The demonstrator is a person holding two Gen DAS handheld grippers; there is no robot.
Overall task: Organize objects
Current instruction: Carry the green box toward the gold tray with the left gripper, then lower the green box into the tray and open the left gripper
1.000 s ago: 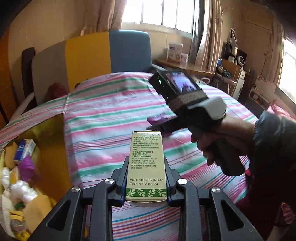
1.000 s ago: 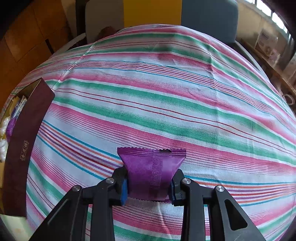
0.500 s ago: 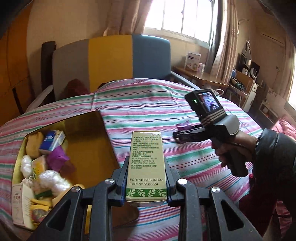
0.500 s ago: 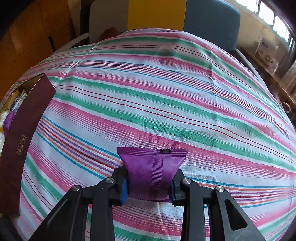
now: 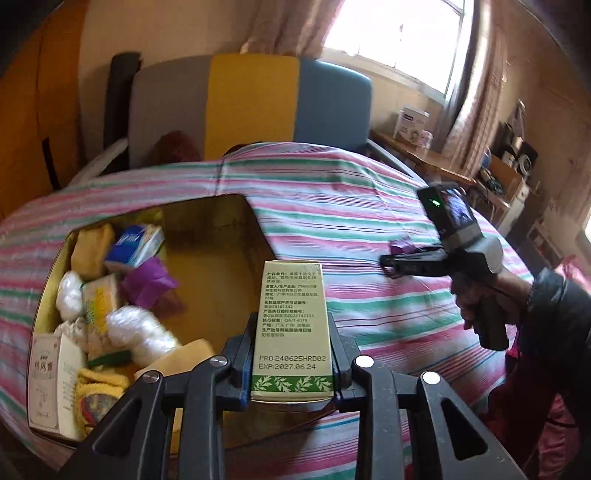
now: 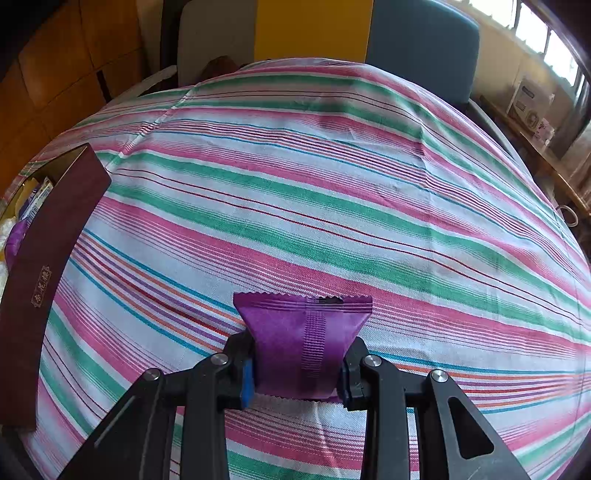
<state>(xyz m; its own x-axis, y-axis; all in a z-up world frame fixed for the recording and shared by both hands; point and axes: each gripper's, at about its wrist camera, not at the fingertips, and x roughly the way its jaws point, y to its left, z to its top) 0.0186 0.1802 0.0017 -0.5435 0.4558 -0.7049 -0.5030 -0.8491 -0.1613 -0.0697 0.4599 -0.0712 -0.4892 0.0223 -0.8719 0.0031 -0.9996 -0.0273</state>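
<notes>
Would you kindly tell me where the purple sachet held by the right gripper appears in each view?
Left wrist: purple sachet far right, at the right gripper tip.
Right wrist: sachet bottom centre, clamped between the fingers.
Shared landmark: the open box at left.

Striped cloth (image 6: 332,184) spread over the worktop. At the far side, a chair (image 5: 251,107) with grey, yellow and blue back panels. Far right, a window (image 5: 399,33) with curtains (image 5: 465,110); below it a wooden desk (image 5: 417,155) bearing a white carton (image 5: 412,123). Right beyond that, cluttered shelves (image 5: 513,166). Wood panelling (image 6: 55,74) at far left.
</notes>
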